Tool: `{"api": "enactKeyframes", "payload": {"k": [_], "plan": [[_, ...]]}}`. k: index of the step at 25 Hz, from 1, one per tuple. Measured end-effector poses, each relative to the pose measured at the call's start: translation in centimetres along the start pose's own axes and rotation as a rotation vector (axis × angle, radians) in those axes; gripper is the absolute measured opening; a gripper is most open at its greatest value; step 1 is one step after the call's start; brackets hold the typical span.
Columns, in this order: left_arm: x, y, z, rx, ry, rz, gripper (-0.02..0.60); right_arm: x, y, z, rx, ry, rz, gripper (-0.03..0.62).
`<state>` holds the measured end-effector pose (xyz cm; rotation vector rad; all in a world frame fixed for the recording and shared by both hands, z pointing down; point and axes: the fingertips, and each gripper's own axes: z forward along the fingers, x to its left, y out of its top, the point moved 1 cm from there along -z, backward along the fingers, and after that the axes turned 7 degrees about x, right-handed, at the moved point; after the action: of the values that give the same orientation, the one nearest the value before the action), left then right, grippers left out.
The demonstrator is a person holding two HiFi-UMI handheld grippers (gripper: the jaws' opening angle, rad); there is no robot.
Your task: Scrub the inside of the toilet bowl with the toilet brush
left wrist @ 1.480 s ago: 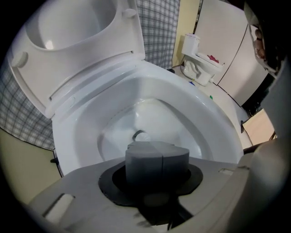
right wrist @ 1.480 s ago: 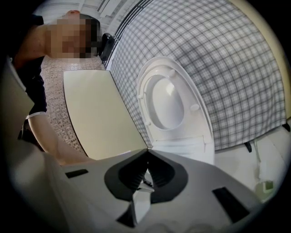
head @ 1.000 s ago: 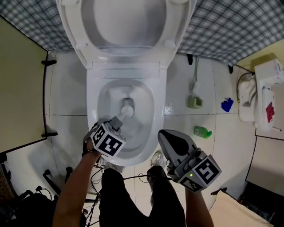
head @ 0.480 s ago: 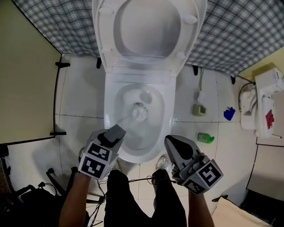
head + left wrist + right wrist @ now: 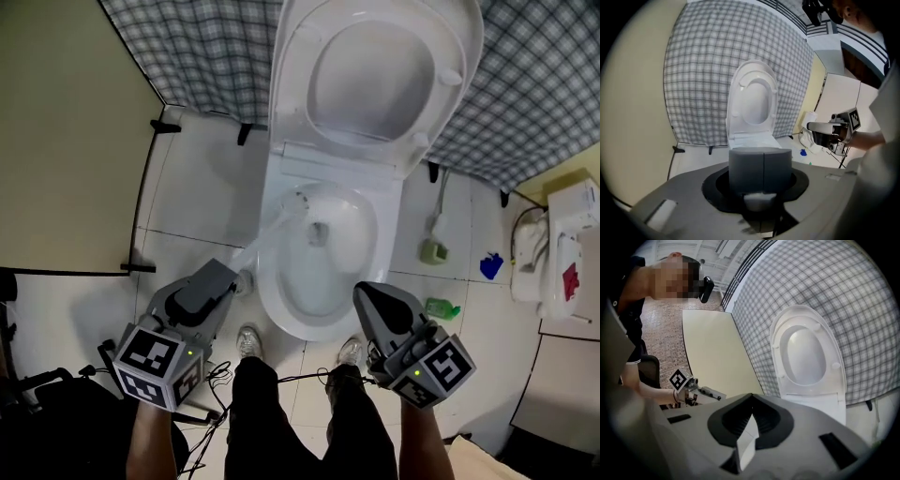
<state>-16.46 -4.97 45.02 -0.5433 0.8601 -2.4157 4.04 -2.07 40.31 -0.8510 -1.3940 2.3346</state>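
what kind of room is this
Most likely a bathroom or toilet stall, perhaps a staged one. It has a white toilet with its lid up, a toilet brush reaching into the bowl, and a white tiled floor. The checked curtain behind hints at a mock-up.

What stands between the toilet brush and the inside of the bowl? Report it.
Nothing visible. The seat is raised, the bowl lies open, and the toilet brush, held in the left gripper, reaches to the bowl's left rear rim.
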Motion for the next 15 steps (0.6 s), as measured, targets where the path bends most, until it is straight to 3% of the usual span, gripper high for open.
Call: {"api": "enactKeyframes", "payload": {"k": [5,8,15], "plan": [[4.1,-3.0,-2.8,-0.051,0.108,-0.128,0.163,2.0,-1.1,2.2,0.033,0.046,-0.019,0.000],[6.0,-5.7,-3.1,-0.035,0.163,-0.175,0.163,2.9,-2.0,3.7,0.050,0.069,-0.026,0.000],[8.7,-15.7,1.0,0.195,0.243,-0.233,0.163,4.6,-3.5,6.9,0.094,0.120,-0.033,0.000]]}}
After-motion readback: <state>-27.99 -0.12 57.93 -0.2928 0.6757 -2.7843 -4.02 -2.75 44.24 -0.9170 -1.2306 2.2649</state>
